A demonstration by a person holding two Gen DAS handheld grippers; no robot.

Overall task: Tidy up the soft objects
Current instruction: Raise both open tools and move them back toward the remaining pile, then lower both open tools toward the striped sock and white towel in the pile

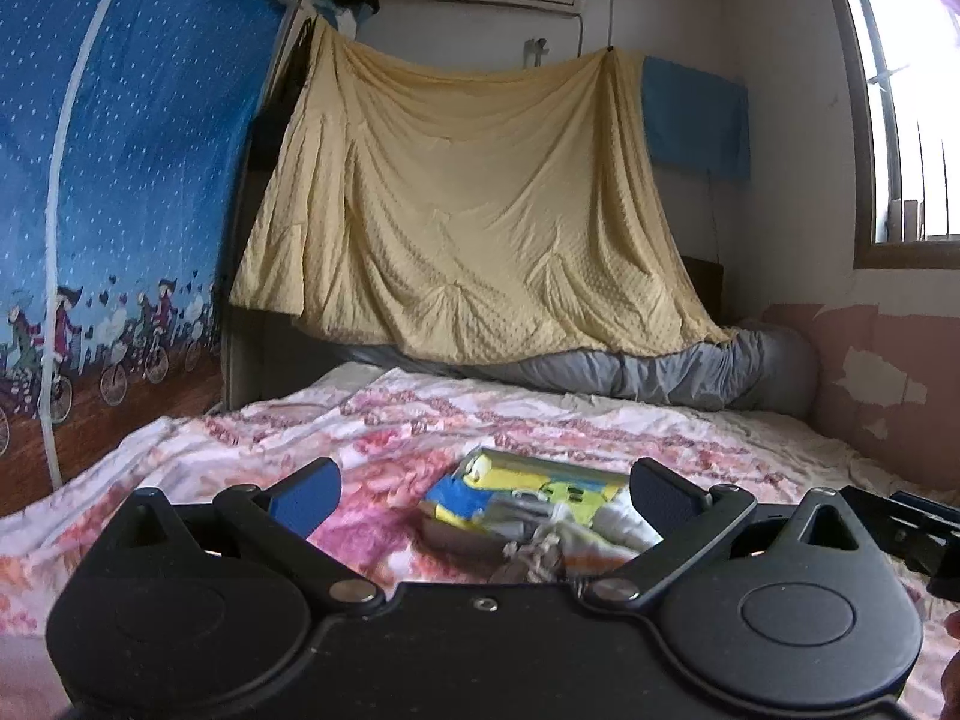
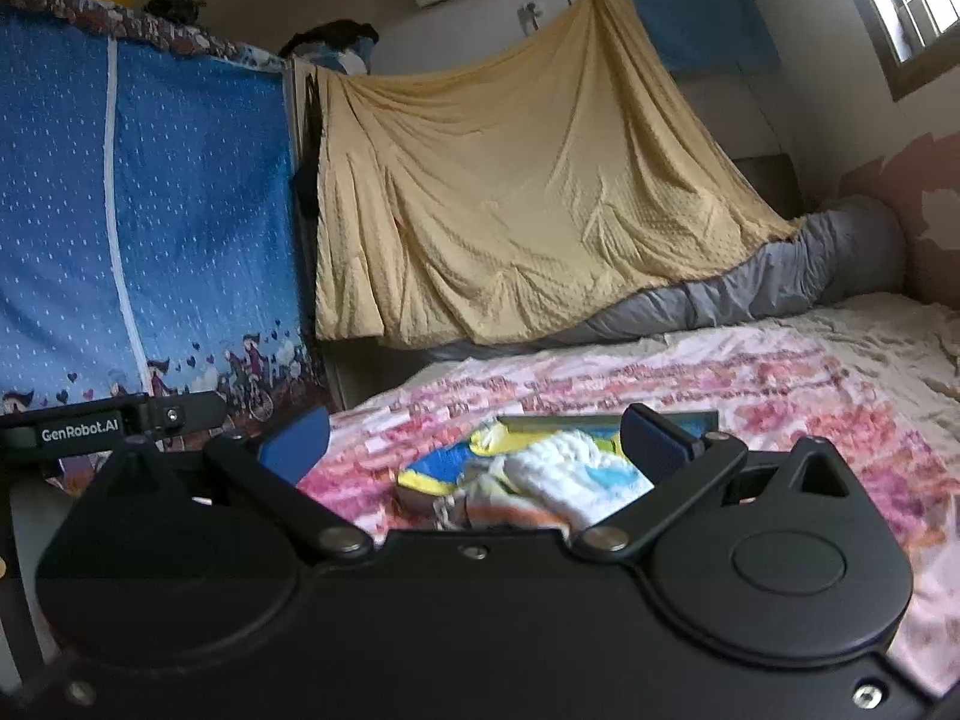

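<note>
Hovering low over the bed, both grippers face a small heap of soft things lying on the pink floral bedspread (image 1: 420, 420), and neither holds anything: the left gripper (image 1: 483, 489) has its fingers spread wide apart, and the right gripper (image 2: 474, 441) likewise stands fully apart. The heap sits just ahead of both tools, roughly between their fingertips in each view. It seems to be the start of a pick, so the sensible way, I judge, is to choose one piece on top, bring the fingers down astride a raised fold rather than a flat patch, and pinch enough cloth that it lifts clear without dragging its neighbours or the bedspread along. Counting is only partly possible, since the pile is blurred and overlapped: one yellow-and-blue patterned cloth (image 1: 528, 483) at the back, one white knitted piece (image 2: 570, 471) toward the right, and one greyish bundle (image 1: 528, 555) at the near edge; whether more lie beneath cannot be told. Beyond the bed hang one yellow blanket (image 1: 480, 204) and one blue cloth (image 1: 696, 117) on the wall, with one grey rolled quilt (image 1: 690, 369) along the far side of the bed.
</note>
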